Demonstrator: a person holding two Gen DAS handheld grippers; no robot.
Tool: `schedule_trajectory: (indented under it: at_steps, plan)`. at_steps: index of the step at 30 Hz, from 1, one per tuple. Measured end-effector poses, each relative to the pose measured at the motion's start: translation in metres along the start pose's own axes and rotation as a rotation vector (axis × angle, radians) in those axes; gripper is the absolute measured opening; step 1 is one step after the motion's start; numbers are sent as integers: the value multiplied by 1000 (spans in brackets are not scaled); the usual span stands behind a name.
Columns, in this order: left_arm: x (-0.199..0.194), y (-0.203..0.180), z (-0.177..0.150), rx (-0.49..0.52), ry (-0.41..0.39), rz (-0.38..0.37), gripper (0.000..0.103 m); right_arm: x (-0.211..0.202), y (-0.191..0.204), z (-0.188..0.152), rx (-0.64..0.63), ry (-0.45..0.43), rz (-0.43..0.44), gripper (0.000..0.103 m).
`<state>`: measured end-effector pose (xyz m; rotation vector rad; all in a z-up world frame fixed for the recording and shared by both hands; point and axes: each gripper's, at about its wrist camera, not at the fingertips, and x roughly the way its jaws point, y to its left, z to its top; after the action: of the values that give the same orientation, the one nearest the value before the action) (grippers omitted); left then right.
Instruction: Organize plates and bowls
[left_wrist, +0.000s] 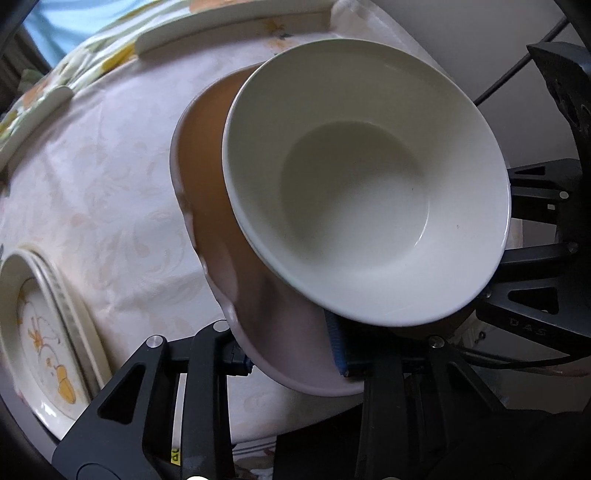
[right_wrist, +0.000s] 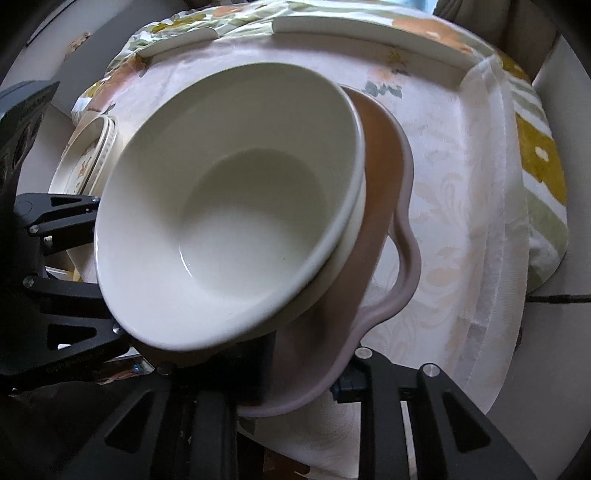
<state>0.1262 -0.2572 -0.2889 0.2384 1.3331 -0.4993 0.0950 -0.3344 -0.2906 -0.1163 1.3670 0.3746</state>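
Observation:
A white bowl (left_wrist: 362, 188) sits tilted inside a larger bowl with a brown inside and a wavy pale rim (left_wrist: 207, 177). My left gripper (left_wrist: 291, 354) is shut on the near rim of the brown bowl. In the right wrist view the white bowl (right_wrist: 236, 206) again rests in the brown bowl (right_wrist: 384, 206), and my right gripper (right_wrist: 306, 384) is shut on that bowl's rim from the other side. Each gripper shows in the other's view, the right one (left_wrist: 535, 273) and the left one (right_wrist: 62, 266). The stack hangs above the table.
A stack of oval plates with a yellow flower pattern (left_wrist: 44, 332) lies at the table's edge, also in the right wrist view (right_wrist: 85, 155). White plates (right_wrist: 369, 40) lie at the far side. A pale patterned cloth (left_wrist: 103, 192) covers the table.

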Motion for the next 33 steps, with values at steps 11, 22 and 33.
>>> schedule_trajectory:
  at_steps: [11, 22, 33]
  plan:
    - [-83, 43, -21, -38, -97, 55, 27, -54, 49, 29, -86, -84, -15, 22]
    - [-142, 153, -67, -45, -101, 81, 27, -58, 161, 72, -112, -124, -15, 22]
    - [-118, 238, -102, -45, -8, 39, 27, 3, 226, 101, -45, -63, 23, 22]
